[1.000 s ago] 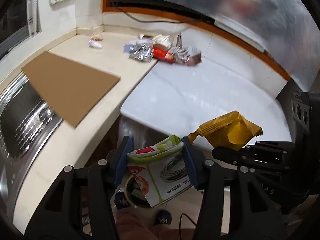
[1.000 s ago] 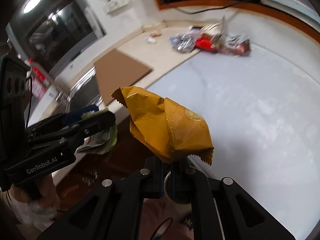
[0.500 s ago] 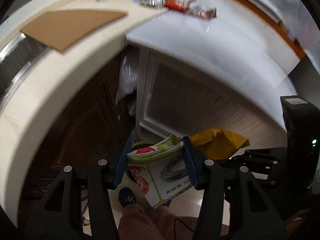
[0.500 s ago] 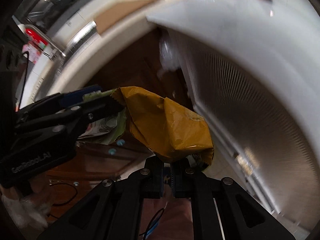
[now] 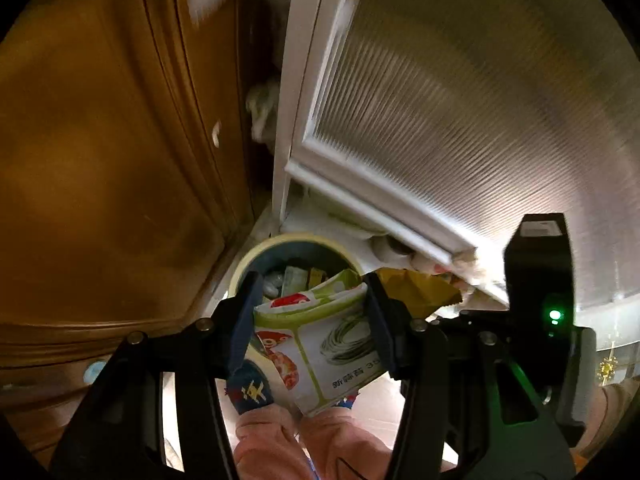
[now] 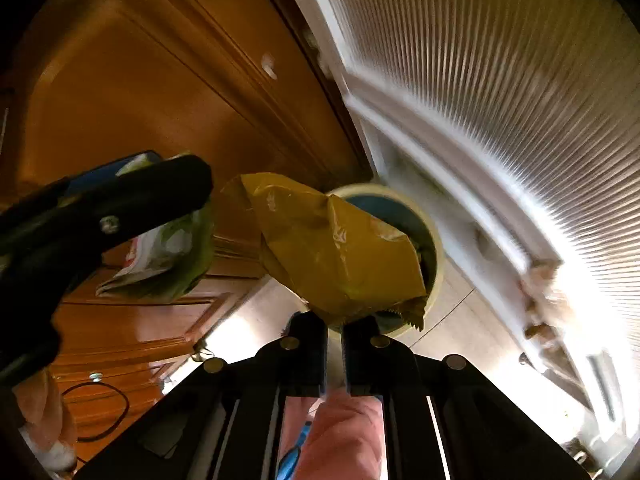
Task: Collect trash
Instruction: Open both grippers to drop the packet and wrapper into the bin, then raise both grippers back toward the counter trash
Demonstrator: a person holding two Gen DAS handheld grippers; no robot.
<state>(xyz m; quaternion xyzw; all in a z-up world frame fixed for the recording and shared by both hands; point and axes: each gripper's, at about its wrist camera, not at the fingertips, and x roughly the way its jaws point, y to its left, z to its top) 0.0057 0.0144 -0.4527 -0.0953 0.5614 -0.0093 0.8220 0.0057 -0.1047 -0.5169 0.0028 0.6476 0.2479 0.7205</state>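
Both wrappers are right above the bin (image 5: 298, 240) now: left claw (image 5: 310, 320) pinching the green packet (image 5: 320, 340), right claw (image 6: 334, 332) clamped on the yellow bag (image 6: 336, 252). Only dropping's left.

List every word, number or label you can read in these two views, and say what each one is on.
"35": partly cut off, beside the coil picture on the green and white packet in the left claw.
Chinese characters along that packet's lower edge: too small and blurred to read.
Yellow wrapper in the right claw: no print visible.
Round bin: contents' print unreadable.
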